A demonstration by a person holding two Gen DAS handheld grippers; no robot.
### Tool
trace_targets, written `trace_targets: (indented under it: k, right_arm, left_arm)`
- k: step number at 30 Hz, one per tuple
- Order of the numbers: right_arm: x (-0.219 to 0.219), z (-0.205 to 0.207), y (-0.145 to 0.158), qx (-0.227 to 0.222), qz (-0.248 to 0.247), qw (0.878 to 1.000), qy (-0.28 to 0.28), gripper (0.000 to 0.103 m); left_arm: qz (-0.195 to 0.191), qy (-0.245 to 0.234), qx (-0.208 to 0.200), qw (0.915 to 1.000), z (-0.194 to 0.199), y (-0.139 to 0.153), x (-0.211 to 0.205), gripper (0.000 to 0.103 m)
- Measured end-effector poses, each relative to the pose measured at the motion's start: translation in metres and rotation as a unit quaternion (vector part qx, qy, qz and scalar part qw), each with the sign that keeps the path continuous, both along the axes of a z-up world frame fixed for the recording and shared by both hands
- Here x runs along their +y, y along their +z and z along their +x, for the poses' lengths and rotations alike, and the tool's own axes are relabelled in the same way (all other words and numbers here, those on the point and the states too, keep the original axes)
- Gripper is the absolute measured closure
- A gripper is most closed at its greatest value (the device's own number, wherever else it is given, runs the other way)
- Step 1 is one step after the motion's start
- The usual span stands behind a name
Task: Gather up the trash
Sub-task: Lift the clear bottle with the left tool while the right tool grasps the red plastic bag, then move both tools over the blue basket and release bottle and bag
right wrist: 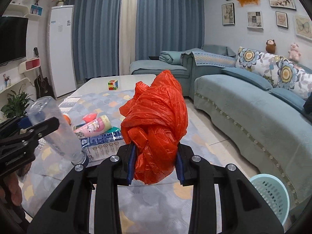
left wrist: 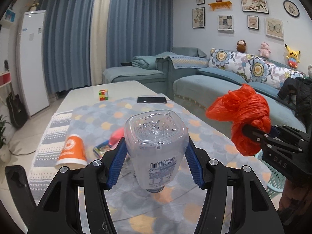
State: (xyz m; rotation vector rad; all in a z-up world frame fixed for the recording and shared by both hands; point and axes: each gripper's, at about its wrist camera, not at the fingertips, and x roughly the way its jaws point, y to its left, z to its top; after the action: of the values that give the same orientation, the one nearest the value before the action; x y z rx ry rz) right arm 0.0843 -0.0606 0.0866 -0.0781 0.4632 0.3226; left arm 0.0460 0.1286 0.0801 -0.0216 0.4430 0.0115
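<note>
Bottle point(left wrist: 156, 148) clamped upside down in left gripper point(left wrist: 156, 161); red bag point(right wrist: 156, 128) pinched in right gripper point(right wrist: 156, 163), both above table point(right wrist: 120, 79). Neither in basket point(right wrist: 271, 195) yet. Cup point(left wrist: 72, 150), carton point(right wrist: 101, 146) left on table.

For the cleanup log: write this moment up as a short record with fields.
left tool: shut on the clear plastic bottle, base pointing away, cap toward the camera
right tool: shut on the crumpled red plastic bag
basket: light blue, on the floor between table and sofa
still on the table: orange paper cup lying on its side, pink bottle, blue carton
not trash: puzzle cube, phone
</note>
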Motion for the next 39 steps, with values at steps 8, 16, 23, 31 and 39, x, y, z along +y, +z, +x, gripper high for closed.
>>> trace_targets:
  k: [8,16,23,31,39]
  right_arm:
    - [-0.04,-0.016,0.002,0.003,0.019,0.999,-0.029,0.073]
    - [-0.098,-0.028,-0.001,0.013,0.046,0.996,-0.082,0.073]
    - [-0.167,-0.042,-0.004,0.01,0.064,0.986,-0.154,0.073]
    - [-0.252,-0.048,-0.021,0.019,0.086,0.966,-0.241,0.073]
    - [-0.327,-0.04,-0.04,0.067,0.121,0.943,-0.303,0.071]
  left_arm:
    - [0.0,-0.021,0.013,0.9997,0.0,-0.007,-0.02,0.046]
    - [-0.004,-0.067,0.009,0.9977,0.003,0.0,-0.05,0.046]
    - [-0.019,-0.132,0.012,0.991,0.004,0.0,-0.093,0.046]
    - [-0.048,-0.211,0.018,0.9762,0.014,0.004,-0.168,0.046]
    - [-0.093,-0.283,0.061,0.9526,0.063,0.0,-0.258,0.046]
